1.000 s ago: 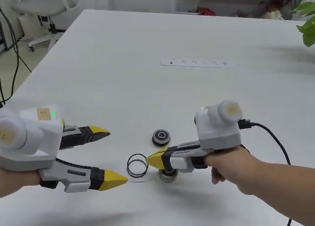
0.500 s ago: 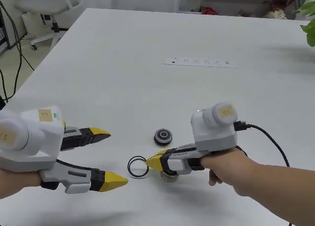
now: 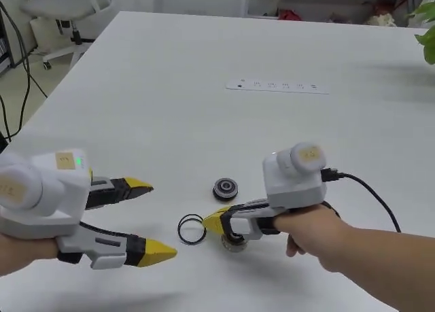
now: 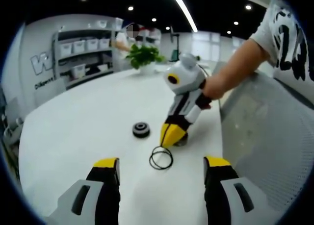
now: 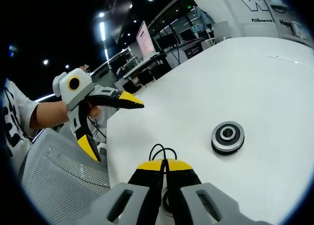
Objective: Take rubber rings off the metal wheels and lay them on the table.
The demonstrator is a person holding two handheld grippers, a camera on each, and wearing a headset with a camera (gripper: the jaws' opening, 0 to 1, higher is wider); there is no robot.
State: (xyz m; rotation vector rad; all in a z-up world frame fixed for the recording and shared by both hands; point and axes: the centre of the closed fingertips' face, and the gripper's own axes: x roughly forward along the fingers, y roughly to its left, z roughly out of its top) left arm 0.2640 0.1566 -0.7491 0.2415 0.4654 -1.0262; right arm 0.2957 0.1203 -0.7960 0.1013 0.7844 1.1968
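Observation:
My right gripper [image 3: 209, 221] is shut low over the table, and black rubber ring loops [image 3: 192, 229] stick out from its yellow tips [image 5: 164, 164]. One metal wheel [image 3: 232, 243] sits under its jaws, mostly hidden. A second wheel [image 3: 225, 188] with a dark ring around it stands free on the white table [image 3: 204, 108], just beyond the gripper. The same wheel [image 5: 227, 136] lies to the right of the jaws in the right gripper view. My left gripper [image 3: 151, 218] hovers open to the left with nothing in it, pointing at the ring loops [image 4: 161, 158].
A flat white strip [image 3: 276, 87] lies farther back on the table. A black cable [image 3: 370, 189] trails from the right gripper. An office chair [image 3: 58, 3] stands beyond the far left corner, and plant leaves [image 3: 427, 30] show at the right edge.

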